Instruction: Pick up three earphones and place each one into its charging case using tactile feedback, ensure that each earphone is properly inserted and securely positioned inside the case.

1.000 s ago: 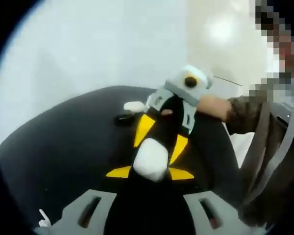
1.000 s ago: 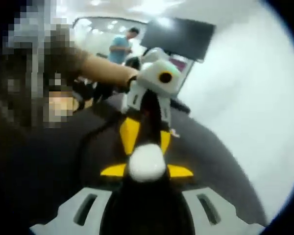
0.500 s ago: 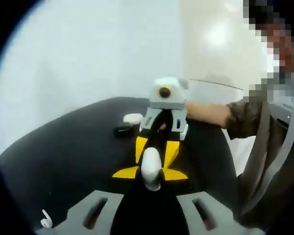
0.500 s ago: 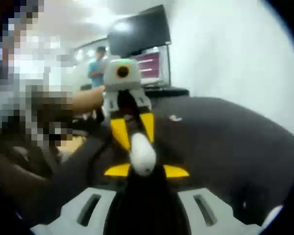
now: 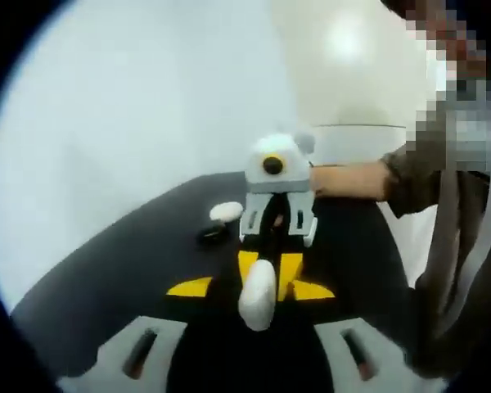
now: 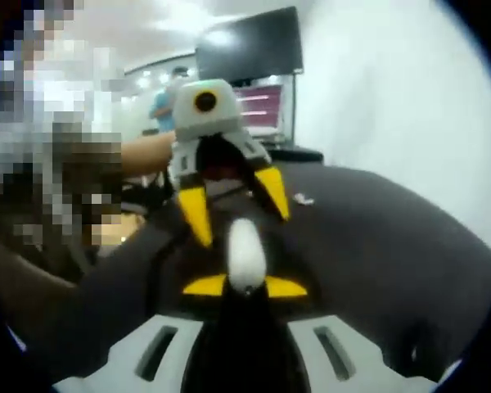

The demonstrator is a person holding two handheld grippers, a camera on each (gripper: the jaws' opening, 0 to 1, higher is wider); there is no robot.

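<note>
Right gripper [image 6: 245, 286]: jaws are pressing together on a white oval case [image 6: 245, 250], which is sticking up between the yellow fingertips [image 6: 285, 286]. In the left gripper view the same grip is showing from the front, with the two yellow tips sitting close together just behind the case.

Left gripper [image 6: 236, 214]: facing the right one head-on, jaws standing well apart. Its yellow fingers [image 6: 193, 214] are flanking the top of the case on both sides; I cannot tell whether they are touching it. In its own view its yellow tips are lying wide to either side of the case.

Both grippers are being held above a black desk [image 5: 123, 286], over its middle. A hand [image 5: 348, 178] with a dark sleeve [image 5: 413, 176] is gripping the back of the right gripper.

On the desk:
- A small white earphone [image 6: 303, 198] is lying toward the far edge in the right gripper view, apart from both grippers.
- A second white oval thing [image 5: 225, 211] is resting toward the far edge in the left gripper view, with a small black thing [image 5: 213, 233] just beside it; both are too blurred to identify.

Beyond the desk, a dark monitor [image 6: 250, 45] is hanging and a person [image 6: 165, 102] in a blue top is standing.
</note>
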